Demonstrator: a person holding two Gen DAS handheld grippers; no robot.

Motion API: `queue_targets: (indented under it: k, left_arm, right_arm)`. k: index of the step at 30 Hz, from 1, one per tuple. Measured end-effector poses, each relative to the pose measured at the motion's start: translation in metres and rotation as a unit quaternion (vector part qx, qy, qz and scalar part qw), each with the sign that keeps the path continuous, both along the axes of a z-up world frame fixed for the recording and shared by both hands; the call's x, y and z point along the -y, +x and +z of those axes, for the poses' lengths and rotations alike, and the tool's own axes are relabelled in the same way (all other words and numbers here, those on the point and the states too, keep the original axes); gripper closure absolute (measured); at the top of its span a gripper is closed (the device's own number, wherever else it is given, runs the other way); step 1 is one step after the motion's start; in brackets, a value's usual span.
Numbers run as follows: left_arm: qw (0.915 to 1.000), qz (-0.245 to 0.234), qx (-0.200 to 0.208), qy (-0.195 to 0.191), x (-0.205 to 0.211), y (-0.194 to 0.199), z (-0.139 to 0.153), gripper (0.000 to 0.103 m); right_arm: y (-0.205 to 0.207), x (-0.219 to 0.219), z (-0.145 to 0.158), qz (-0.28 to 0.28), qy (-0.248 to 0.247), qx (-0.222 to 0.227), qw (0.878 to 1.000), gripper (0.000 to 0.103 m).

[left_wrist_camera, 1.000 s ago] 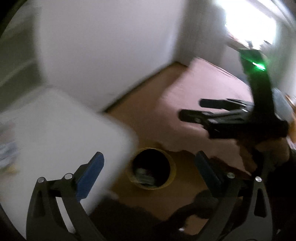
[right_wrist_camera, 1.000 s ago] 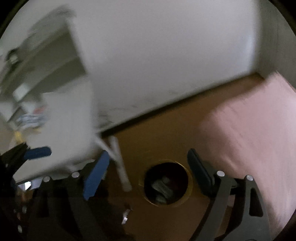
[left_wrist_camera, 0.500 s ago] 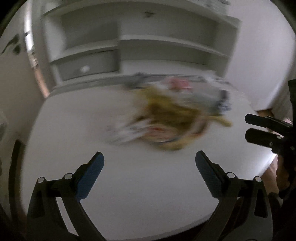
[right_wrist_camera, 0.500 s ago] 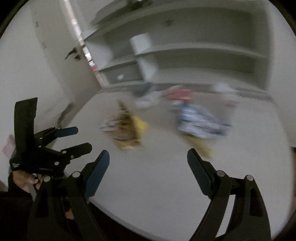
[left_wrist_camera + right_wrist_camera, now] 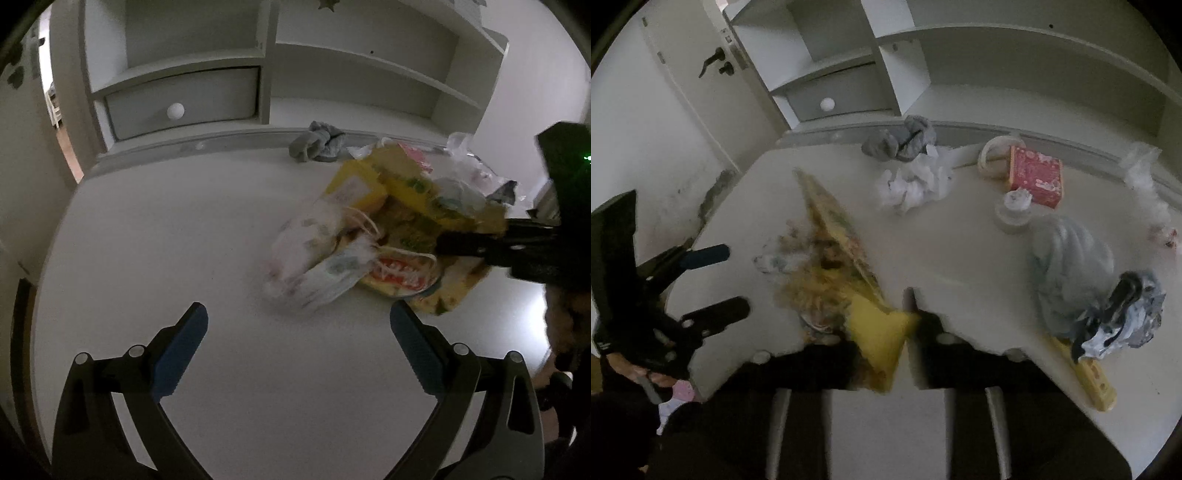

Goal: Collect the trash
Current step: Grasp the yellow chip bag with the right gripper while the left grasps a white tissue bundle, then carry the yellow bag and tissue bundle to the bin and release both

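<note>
The right tongs [image 5: 908, 325] hide the yellow wrapper's [image 5: 879, 336] near edge; its print is blurred.

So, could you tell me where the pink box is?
In the right wrist view the pink box lies at the table's far right, before the shelf unit, beside a tape roll.

A home room: white desk [image 5: 184, 240], shelving [image 5: 351, 62], door [image 5: 665, 92].

Dim indoor light, strong fisheye bending in both views.

A pale glare patch sits on the table [image 5: 524, 314] at the right of the left wrist view, with a green indicator glowing at the right edge. The yellow wrapper [image 5: 849, 280] is smeared by motion blur; corners vignette black.
</note>
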State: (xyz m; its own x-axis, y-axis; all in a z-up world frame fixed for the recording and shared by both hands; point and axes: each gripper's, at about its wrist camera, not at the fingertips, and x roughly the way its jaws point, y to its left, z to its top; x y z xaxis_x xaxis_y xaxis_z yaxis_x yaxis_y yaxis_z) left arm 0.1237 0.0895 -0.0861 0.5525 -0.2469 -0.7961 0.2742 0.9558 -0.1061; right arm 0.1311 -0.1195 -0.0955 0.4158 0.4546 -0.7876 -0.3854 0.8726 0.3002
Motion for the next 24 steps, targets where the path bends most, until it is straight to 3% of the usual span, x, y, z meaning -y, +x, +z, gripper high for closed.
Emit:
queue_targets:
  k: [6,13,18,19,20,22,24]
  left_arm:
    - [0.9998,-0.011,0.002,0.016,0.01,0.018,-0.003,0.007]
    - [0.999,-0.012,-0.004,0.042,0.019,0.03,-0.013,0.009]
    - [0.9971,-0.023,0.002,0.072,0.034,0.032,-0.018,0.04]
    - [0.9971,-0.026,0.003,0.072,0.038,0.031,-0.015,0.067]
    - [0.9971,-0.019,-0.004,0.074,0.041,0.031,-0.012,0.076]
    - [0.9974,-0.003,-0.002,0.072,0.049,0.025,-0.002,0.077]
    - [0.9983,-0.022,0.018,0.05,0.074,0.012,0.018,0.078]
  right_arm:
    - [-0.018,0.013,0.038,-0.006,-0.008,0.053,0.999,0.089]
    - [-0.032,0.033,0.051,-0.017,-0.014,0.066,0.998,0.089]
    - [-0.048,0.059,0.06,-0.037,-0.017,0.078,0.996,0.089]
    - [-0.053,0.067,0.063,-0.044,-0.019,0.083,0.995,0.089]
    - [-0.059,0.076,0.067,-0.054,-0.019,0.088,0.994,0.089]
    - [-0.07,0.095,0.075,-0.075,-0.02,0.097,0.992,0.089]
    - [-0.088,0.125,0.084,-0.11,-0.022,0.109,0.988,0.089]
